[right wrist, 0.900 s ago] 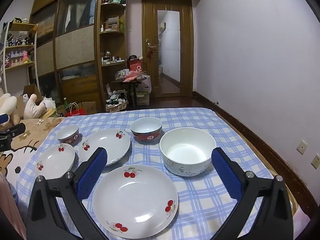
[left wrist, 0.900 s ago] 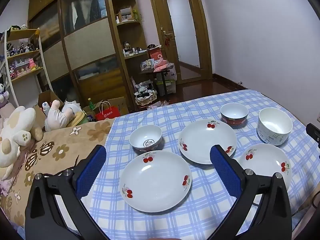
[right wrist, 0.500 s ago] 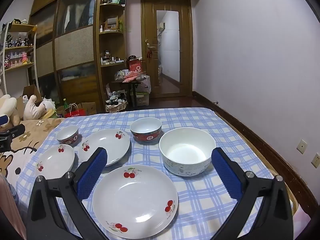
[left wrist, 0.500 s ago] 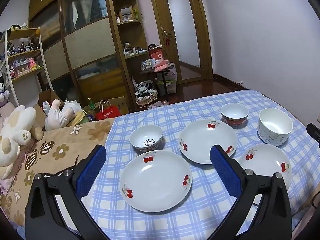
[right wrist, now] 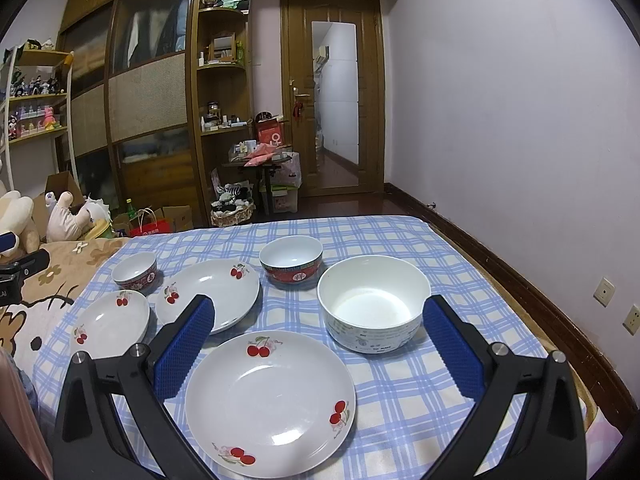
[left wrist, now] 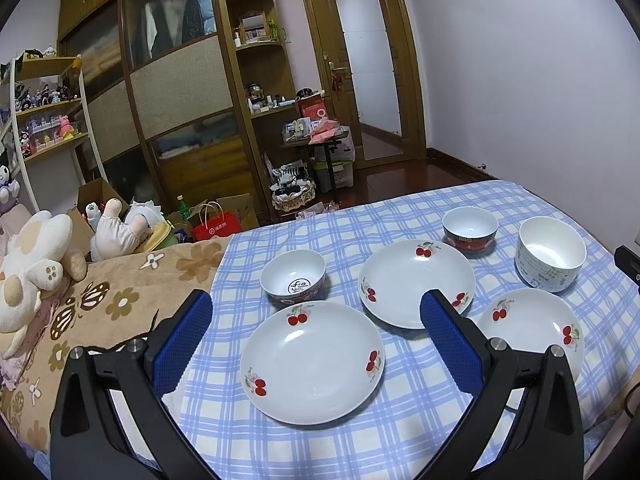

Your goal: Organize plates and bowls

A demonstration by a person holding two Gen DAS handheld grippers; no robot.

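Both the left gripper and right gripper are hovering released, grasping nothing, above white cherry-printed ceramic plates and white ceramic bowls sitting apart on the blue checked cloth.

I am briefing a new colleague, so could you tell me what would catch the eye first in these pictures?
Three cherry plates and three bowls lie spread on a blue checked cloth, the big white bowl at the right. Both grippers, left and right, hover open and empty in front. Plush toys crowd the left.
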